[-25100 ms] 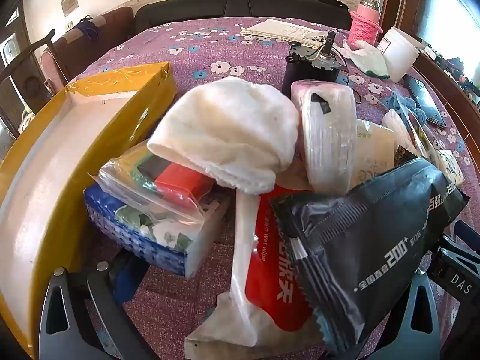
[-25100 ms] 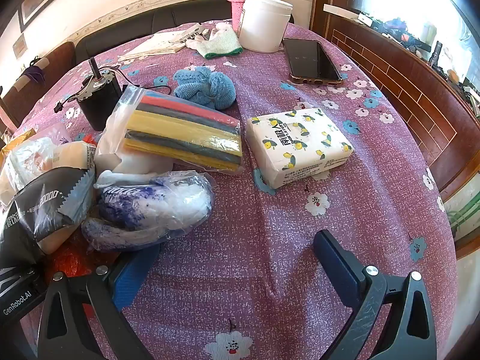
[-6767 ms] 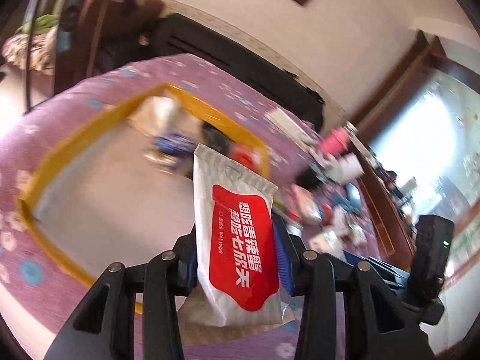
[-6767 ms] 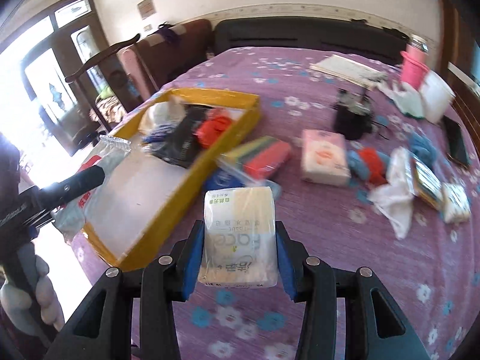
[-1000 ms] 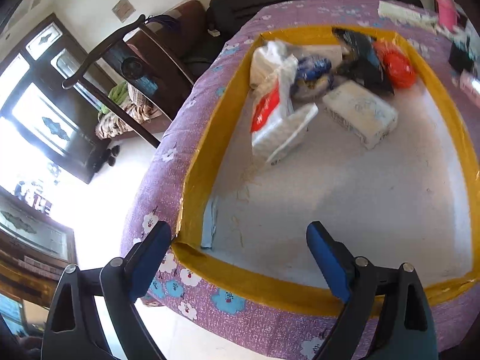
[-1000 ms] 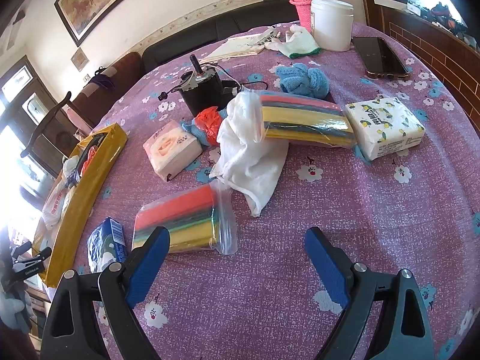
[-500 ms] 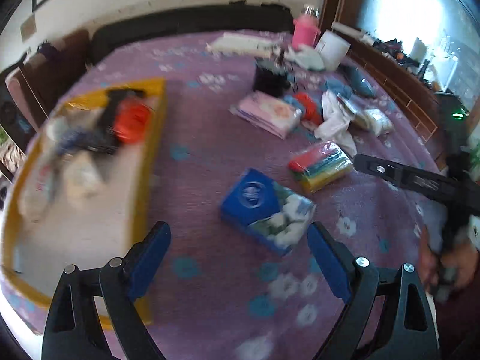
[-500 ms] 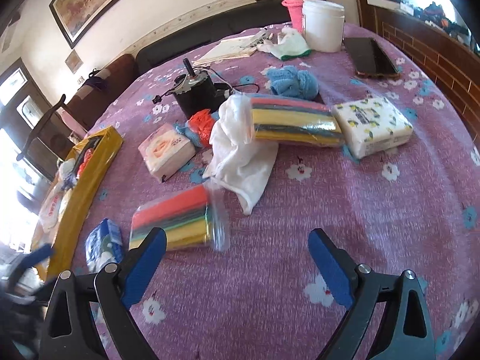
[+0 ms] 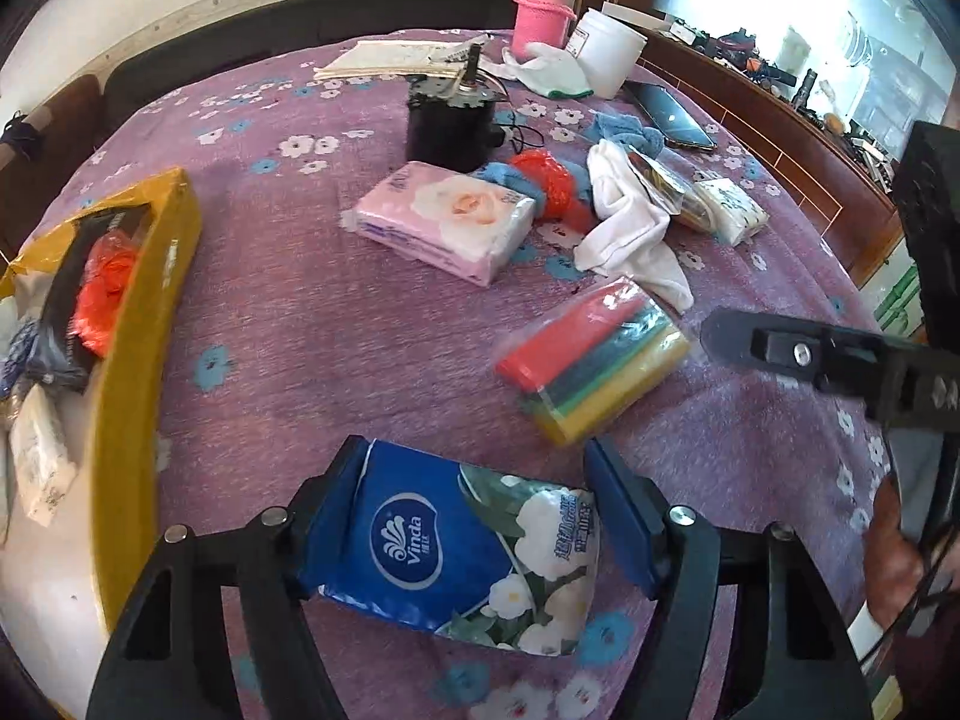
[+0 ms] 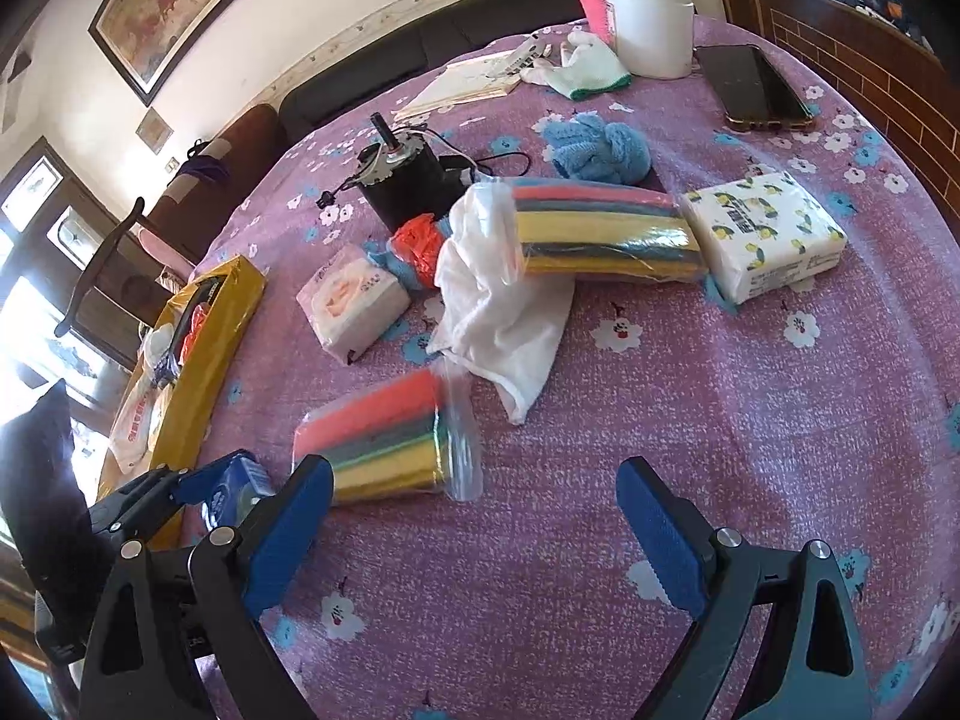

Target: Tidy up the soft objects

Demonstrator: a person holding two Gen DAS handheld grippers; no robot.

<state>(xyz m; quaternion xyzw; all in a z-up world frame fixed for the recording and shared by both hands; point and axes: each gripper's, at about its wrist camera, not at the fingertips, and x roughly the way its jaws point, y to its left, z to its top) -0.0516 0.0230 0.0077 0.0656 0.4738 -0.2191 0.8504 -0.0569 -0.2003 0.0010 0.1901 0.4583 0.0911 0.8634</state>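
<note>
A blue tissue pack (image 9: 420, 546) lies on the purple flowered tablecloth between the fingers of my left gripper (image 9: 477, 471). Its jaws are closing and both blue pads touch the pack's ends. In the right wrist view the same blue tissue pack (image 10: 231, 480) shows low at the left edge. My right gripper (image 10: 474, 480) hangs open above the cloth, empty, just in front of a clear bag of coloured sponges (image 10: 378, 438). That sponge bag (image 9: 594, 354) lies just beyond the blue pack in the left wrist view. The yellow tray (image 9: 144, 312) on the left holds several soft packs.
Further back lie a pink tissue pack (image 9: 444, 216), a white cloth (image 10: 498, 306), a second striped sponge bag (image 10: 600, 234), a lemon-print tissue pack (image 10: 762, 234) and a blue knitted ball (image 10: 600, 147). A black motor (image 9: 450, 120), phone (image 10: 756, 90) and white jar (image 10: 651, 24) stand behind.
My left gripper has swung from over the yellow tray to the table and come down around the blue tissue pack, its jaws narrowing onto it. The right gripper has stayed put.
</note>
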